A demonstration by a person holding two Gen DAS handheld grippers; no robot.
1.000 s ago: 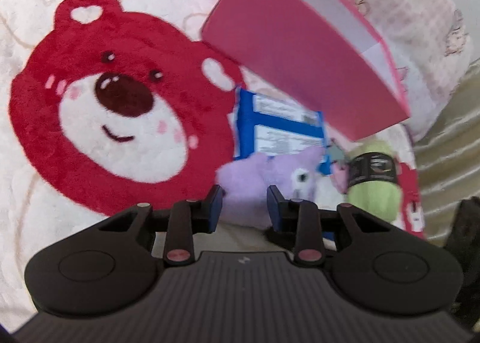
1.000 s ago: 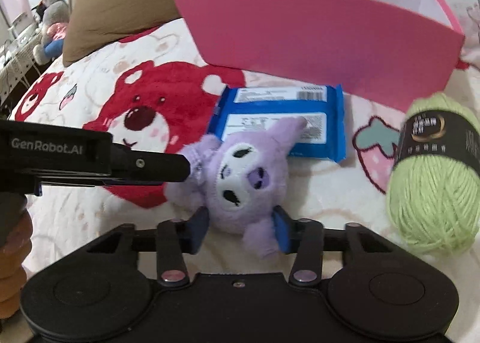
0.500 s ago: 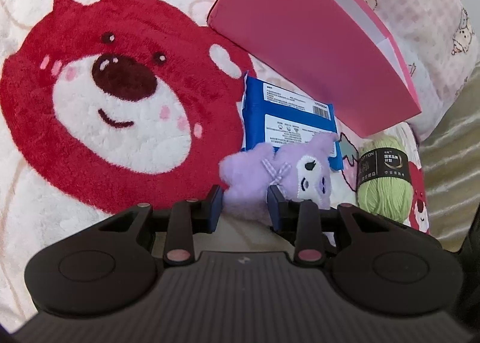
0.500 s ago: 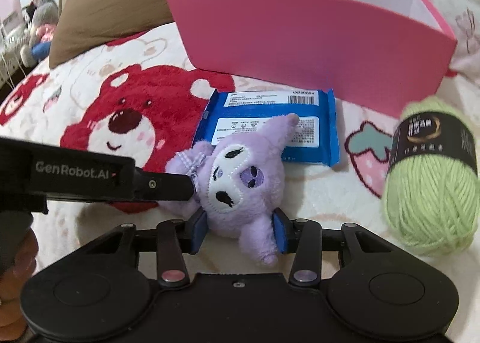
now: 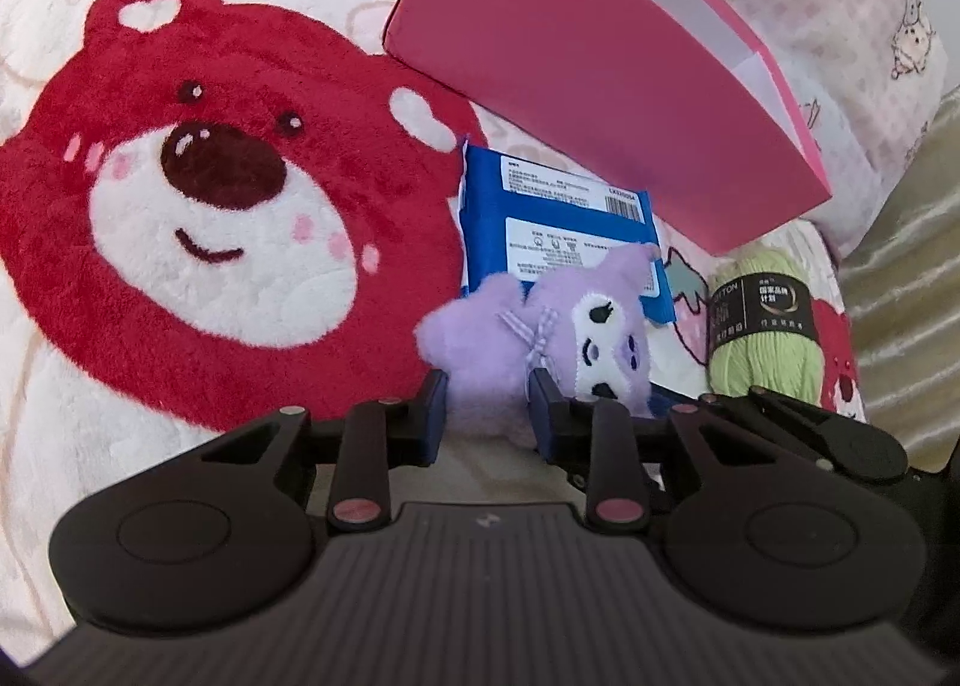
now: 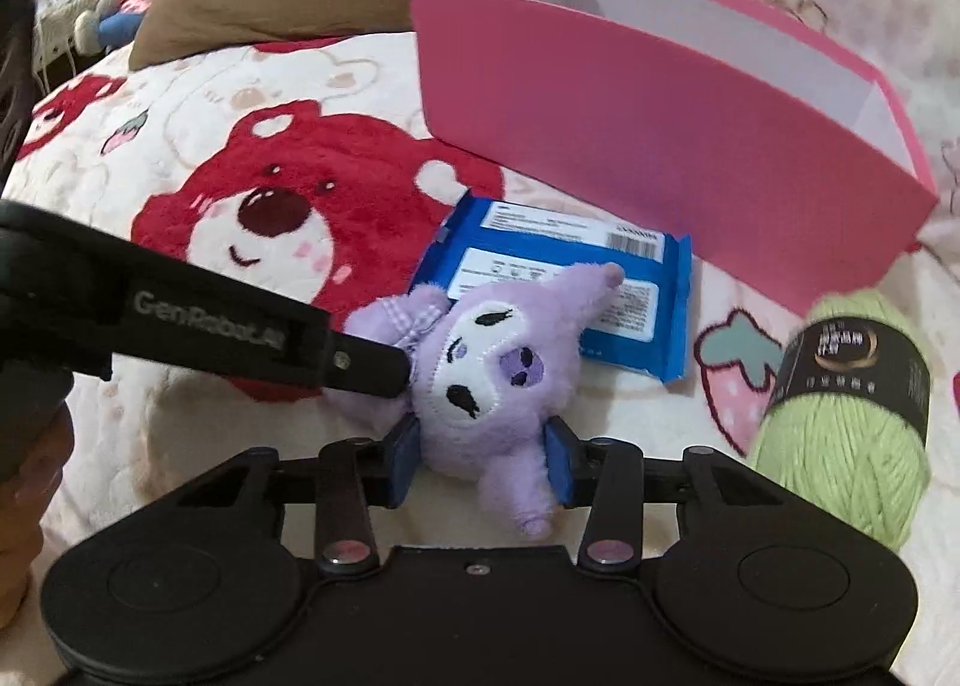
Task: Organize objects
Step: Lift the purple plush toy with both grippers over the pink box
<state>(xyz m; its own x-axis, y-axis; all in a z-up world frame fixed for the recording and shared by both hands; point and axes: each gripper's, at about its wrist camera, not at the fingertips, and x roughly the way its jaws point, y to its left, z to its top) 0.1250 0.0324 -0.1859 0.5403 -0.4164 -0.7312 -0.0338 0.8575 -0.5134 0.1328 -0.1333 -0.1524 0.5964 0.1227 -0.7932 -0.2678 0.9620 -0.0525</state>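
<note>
Fuzzy purple plush toy (image 6: 480, 380) on fleecy bear-print blanket (image 6: 288, 218), pinched by both the left gripper (image 5: 487, 410) and right gripper (image 6: 480, 461), glossy blue packet (image 6: 570, 290) just beyond, rigid pink box (image 6: 660, 146) farther ahead, soft green yarn skein (image 6: 840, 428) to the right.

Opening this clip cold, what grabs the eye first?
The purple plush toy at centre, with both grippers' jaws closed around it: left gripper on its bow end, right gripper on its body. Behind it lie a blue packet and an open pink box.
</note>
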